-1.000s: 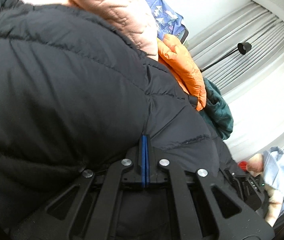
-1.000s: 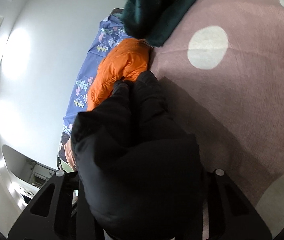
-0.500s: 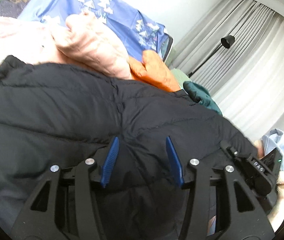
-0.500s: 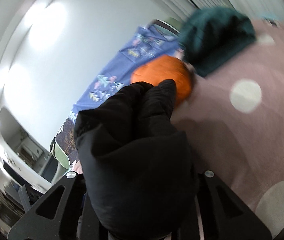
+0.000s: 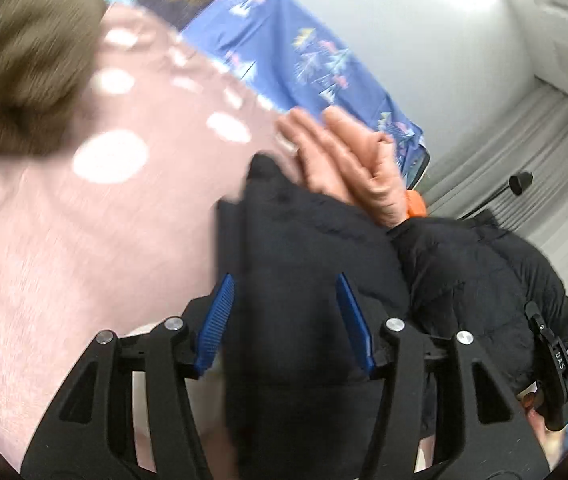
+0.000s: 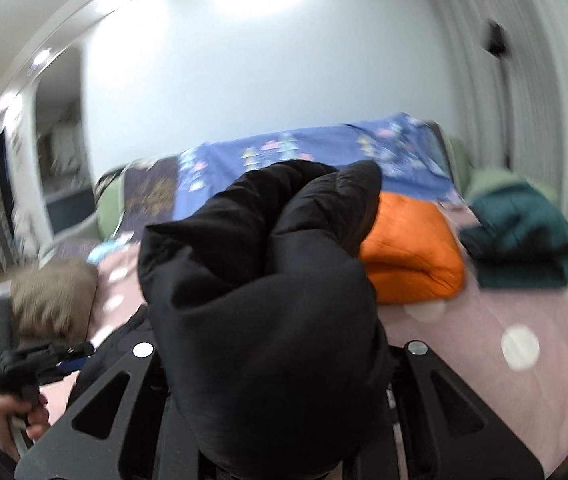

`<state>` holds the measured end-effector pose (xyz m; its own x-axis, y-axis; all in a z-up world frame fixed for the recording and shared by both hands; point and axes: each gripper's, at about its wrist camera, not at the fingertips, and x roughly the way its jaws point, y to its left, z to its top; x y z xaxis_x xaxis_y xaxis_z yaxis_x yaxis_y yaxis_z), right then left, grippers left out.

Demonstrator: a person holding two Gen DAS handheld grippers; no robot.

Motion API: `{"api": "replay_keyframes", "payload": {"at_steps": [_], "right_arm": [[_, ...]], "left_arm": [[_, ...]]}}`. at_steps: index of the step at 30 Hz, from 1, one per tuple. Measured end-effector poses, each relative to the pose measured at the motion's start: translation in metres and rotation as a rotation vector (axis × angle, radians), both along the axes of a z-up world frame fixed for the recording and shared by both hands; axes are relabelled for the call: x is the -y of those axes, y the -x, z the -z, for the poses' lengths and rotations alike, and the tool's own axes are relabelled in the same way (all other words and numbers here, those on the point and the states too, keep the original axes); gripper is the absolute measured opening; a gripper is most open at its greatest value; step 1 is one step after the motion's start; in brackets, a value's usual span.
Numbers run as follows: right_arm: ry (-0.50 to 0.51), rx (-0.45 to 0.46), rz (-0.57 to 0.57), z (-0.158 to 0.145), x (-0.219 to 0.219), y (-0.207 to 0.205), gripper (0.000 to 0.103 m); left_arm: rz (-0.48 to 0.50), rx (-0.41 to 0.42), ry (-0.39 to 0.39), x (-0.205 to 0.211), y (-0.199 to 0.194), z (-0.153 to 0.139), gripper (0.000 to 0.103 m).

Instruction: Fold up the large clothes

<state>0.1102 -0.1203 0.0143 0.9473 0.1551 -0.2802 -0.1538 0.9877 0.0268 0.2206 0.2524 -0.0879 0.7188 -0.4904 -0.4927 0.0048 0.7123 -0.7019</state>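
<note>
Closest in, the left gripper (image 5: 284,316) has its blue pads spread wide, a strip of the black puffer jacket (image 5: 308,280) running up between them without either pad visibly pinching it. The right gripper (image 6: 280,364) is buried under a thick bunch of that same jacket (image 6: 268,300); fabric covers the fingers, so how far they stand apart cannot be told, though the bundle sits bunched right in its mouth.

Just past the jacket's top edge in the left wrist view lies a pale peach garment (image 5: 348,168), and a sliver of orange peeks out beside it. Left of the jacket, the pink dotted cover (image 5: 84,220) runs bare out to a brown cushion (image 5: 24,60).

From the right wrist view, the folded orange jacket (image 6: 408,256) sits just right of the black one, the dark green garment (image 6: 520,236) farther right, with bare pink cover (image 6: 484,340) in front of both. Beyond the jacket, a blue patterned sheet (image 6: 304,156) against the white wall.
</note>
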Motion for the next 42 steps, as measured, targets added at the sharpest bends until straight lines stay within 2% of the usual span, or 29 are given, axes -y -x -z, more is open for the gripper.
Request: {"api": "replay_keyframes", "payload": {"at_steps": [4,6,9,11,12,13,15,16,19,22,25,28,31,33,35,36,38,40,42], "right_arm": [[0.120,-0.036,-0.127,0.009,-0.059,-0.005,0.020],[0.153,-0.089,-0.194,0.019,-0.083,-0.010,0.021],[0.188,-0.185,-0.296,0.043,-0.120,-0.016,0.029],[0.220,-0.292,-0.364,0.065,-0.146,-0.018,0.043],[0.224,-0.329,-0.390,0.074,-0.153,-0.019,0.060],[0.223,-0.347,-0.417,0.080,-0.157,-0.021,0.071],[0.193,-0.347,-0.455,0.082,-0.156,-0.013,0.077],[0.144,-0.354,-0.486,0.080,-0.152,-0.008,0.082],[-0.025,-0.374,-0.588,0.070,-0.132,-0.002,0.088],[-0.199,-0.394,-0.658,0.067,-0.113,0.007,0.088],[-0.355,-0.416,-0.702,0.068,-0.101,0.015,0.081],[-0.444,-0.447,-0.699,0.072,-0.089,0.018,0.074],[-0.524,-0.453,-0.659,0.078,-0.082,0.017,0.062],[-0.558,-0.440,-0.634,0.082,-0.086,0.016,0.056],[-0.567,-0.441,-0.595,0.088,-0.094,0.010,0.041],[-0.590,-0.441,-0.582,0.093,-0.097,0.008,0.038],[-0.667,-0.467,-0.556,0.102,-0.099,-0.004,0.030],[-0.758,-0.504,-0.561,0.104,-0.095,-0.010,0.030],[-0.760,-0.523,-0.590,0.093,-0.084,-0.001,0.032]], "left_arm": [[0.062,-0.030,0.072,0.005,-0.004,0.022,0.053],[0.082,-0.021,0.097,0.012,-0.008,0.025,0.053],[0.098,-0.017,0.117,0.024,-0.010,0.027,0.053],[0.102,-0.013,0.129,0.024,-0.005,0.030,0.053],[0.100,-0.012,0.155,0.019,-0.002,0.031,0.053],[0.095,-0.012,0.182,0.013,0.003,0.031,0.053],[0.058,-0.016,0.248,-0.010,0.019,0.034,0.058],[0.031,-0.009,0.267,-0.021,0.028,0.033,0.064],[-0.036,0.023,0.262,-0.051,0.057,0.017,0.065],[-0.043,0.066,0.245,-0.056,0.070,-0.013,0.065],[0.018,0.169,0.199,-0.032,0.076,-0.067,0.065],[0.084,0.242,0.158,-0.005,0.074,-0.109,0.065],[0.161,0.247,0.110,0.030,0.057,-0.137,0.064],[0.199,0.230,0.062,0.058,0.037,-0.147,0.062],[0.246,0.206,0.009,0.085,0.021,-0.155,0.055],[0.259,0.194,-0.010,0.096,0.011,-0.156,0.053],[0.258,0.167,-0.025,0.104,-0.006,-0.156,0.041],[0.216,0.149,-0.019,0.103,-0.015,-0.156,0.039],[0.179,0.138,-0.033,0.106,-0.017,-0.153,0.037]]}}
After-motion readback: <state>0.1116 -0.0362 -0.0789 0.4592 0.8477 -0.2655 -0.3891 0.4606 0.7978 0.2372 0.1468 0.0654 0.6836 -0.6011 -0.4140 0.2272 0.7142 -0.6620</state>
